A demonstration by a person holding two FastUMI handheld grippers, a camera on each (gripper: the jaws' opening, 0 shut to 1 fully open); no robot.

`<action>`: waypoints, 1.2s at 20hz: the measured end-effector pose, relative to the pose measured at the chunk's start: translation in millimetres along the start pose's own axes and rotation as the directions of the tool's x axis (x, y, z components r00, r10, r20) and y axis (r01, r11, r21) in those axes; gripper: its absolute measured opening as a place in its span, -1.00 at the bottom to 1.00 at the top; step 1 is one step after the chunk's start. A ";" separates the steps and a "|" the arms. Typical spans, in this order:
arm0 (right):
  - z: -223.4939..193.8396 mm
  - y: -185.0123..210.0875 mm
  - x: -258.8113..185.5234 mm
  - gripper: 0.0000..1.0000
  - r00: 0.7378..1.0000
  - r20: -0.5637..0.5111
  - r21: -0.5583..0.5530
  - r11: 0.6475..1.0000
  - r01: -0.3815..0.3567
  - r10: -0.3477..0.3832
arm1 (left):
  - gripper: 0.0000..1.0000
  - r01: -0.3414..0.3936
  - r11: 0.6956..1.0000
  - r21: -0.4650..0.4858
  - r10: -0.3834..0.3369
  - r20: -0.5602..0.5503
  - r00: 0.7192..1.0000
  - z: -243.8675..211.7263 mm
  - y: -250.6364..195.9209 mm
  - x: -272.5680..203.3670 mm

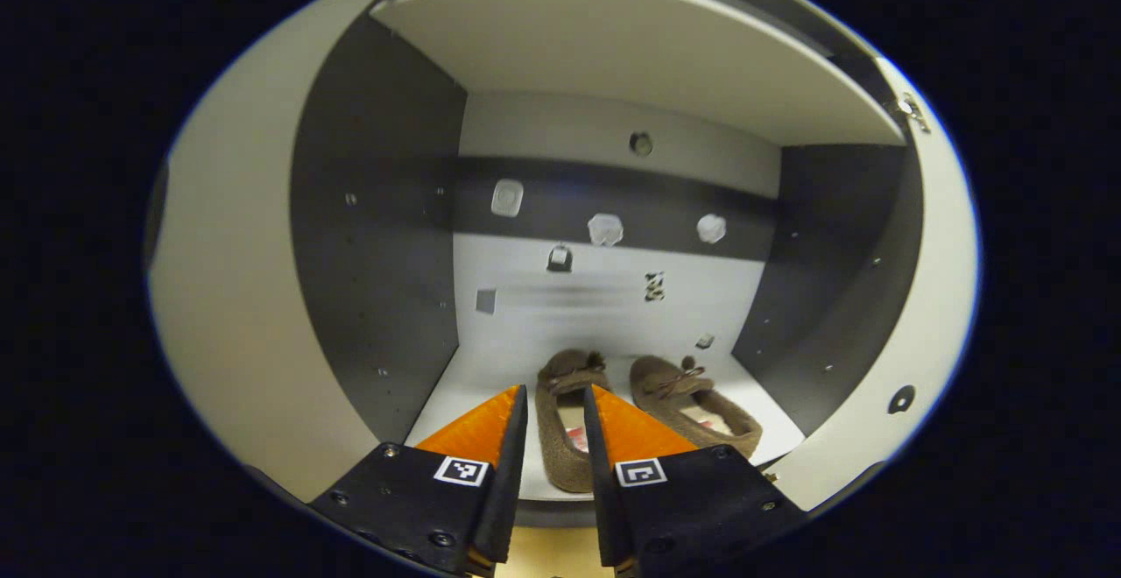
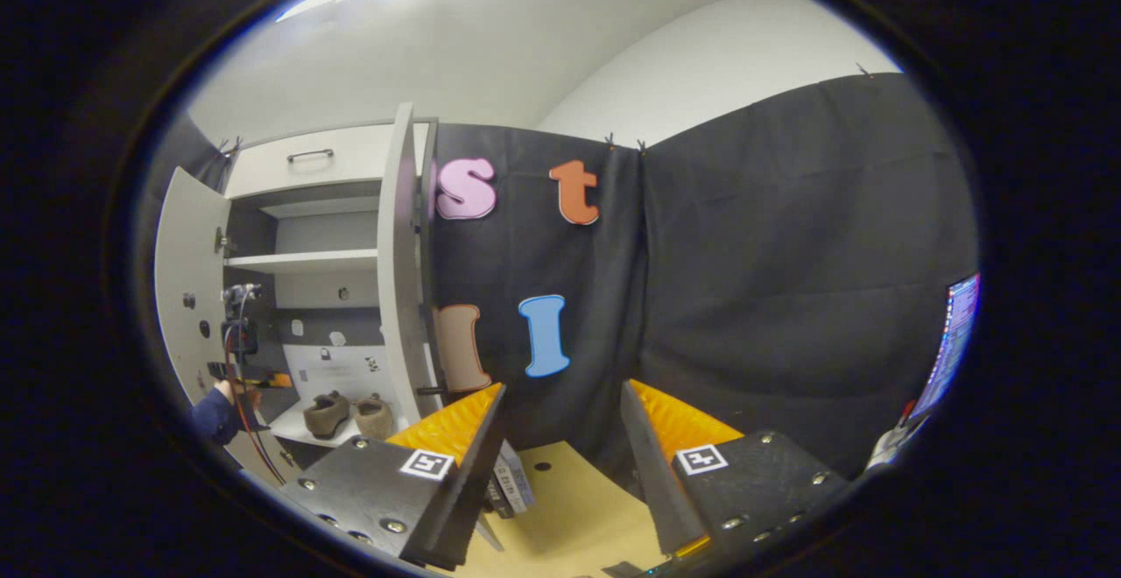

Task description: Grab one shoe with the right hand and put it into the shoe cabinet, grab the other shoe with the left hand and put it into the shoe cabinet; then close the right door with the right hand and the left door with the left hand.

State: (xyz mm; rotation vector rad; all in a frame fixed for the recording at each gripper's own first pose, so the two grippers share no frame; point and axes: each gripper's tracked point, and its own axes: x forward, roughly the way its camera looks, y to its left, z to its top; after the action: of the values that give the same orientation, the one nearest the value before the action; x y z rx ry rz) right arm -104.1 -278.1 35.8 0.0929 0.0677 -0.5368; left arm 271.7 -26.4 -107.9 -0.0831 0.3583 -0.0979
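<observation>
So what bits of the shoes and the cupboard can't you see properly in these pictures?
- Heel of the left brown fuzzy slipper: left gripper view, hidden behind the orange-and-black left gripper.
- Small stickers on the white cabinet back panel: left gripper view, blurred.
- Both slippers: right gripper view, too small for detail.
- White right cabinet door: right gripper view, edge-on, hiding the cabinet's right side.
- Screen: right gripper view, cut off at the edge.
</observation>
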 end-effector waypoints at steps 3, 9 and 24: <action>-1.7 16.6 11.7 0.60 0.999 -0.011 0.000 0.999 -0.046 0.046 | -0.23 0.032 0.999 0.005 -0.033 0.094 0.995 36.6 0.1 -39.0; -13.7 48.1 38.1 0.55 0.990 -0.036 -0.006 0.991 -0.134 0.134 | -0.24 0.063 0.998 0.023 -0.067 0.227 0.972 93.0 3.2 -122.5; -47.9 82.3 73.4 0.54 0.969 -0.075 0.058 0.971 -0.231 0.235 | 0.82 0.178 0.981 0.072 -0.191 0.275 0.942 72.5 -10.1 -247.0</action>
State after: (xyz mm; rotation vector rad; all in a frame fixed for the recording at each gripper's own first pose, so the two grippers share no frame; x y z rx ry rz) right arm -0.8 -239.9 -12.4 0.1680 0.1216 -0.2989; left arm 66.4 -4.5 46.1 -0.0831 0.0625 -0.2770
